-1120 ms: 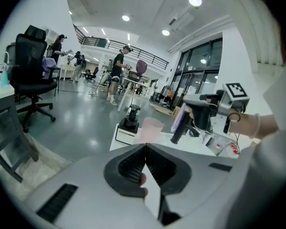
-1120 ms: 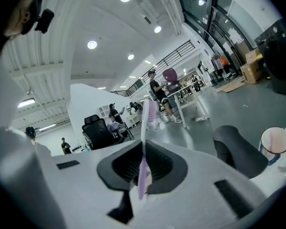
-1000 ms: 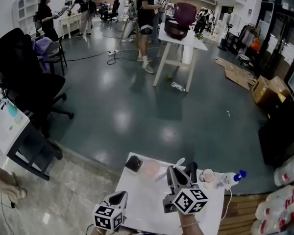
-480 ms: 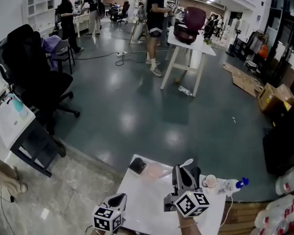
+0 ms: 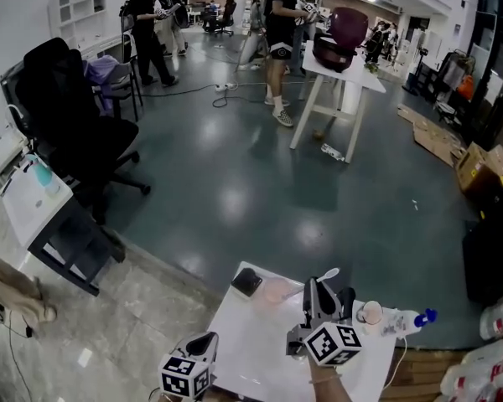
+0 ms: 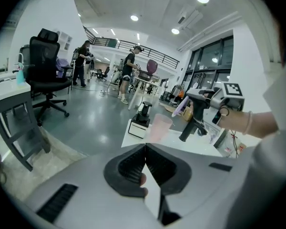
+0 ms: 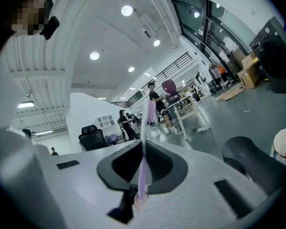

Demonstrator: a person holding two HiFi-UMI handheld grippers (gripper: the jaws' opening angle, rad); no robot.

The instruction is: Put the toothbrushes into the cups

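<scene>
**Toothbrush Clamped and Raised; Cups Not Yet Loaded**

The right gripper is closed on a lilac toothbrush, clamping it low on the handle. The bristle end projects past the jaw tips, which leaves most of the brush free to enter a cup. The gripper is held roughly level above the far part of the white table, so the brush is clear of everything standing there.

Two cups are within reach: a pink cup just left of the right gripper and a pale cup just to its right. Neither shows a brush inside (the pale cup's interior is too small to read with certainty).

The left gripper is closed with nothing between its jaws. It sits at the near edge of the table, angled down and apart from the cups, probably to keep the working path free.

Next step, as judged: tilt the brush downward over one cup and release it. A light cup may tip if the handle strikes its rim.
</scene>
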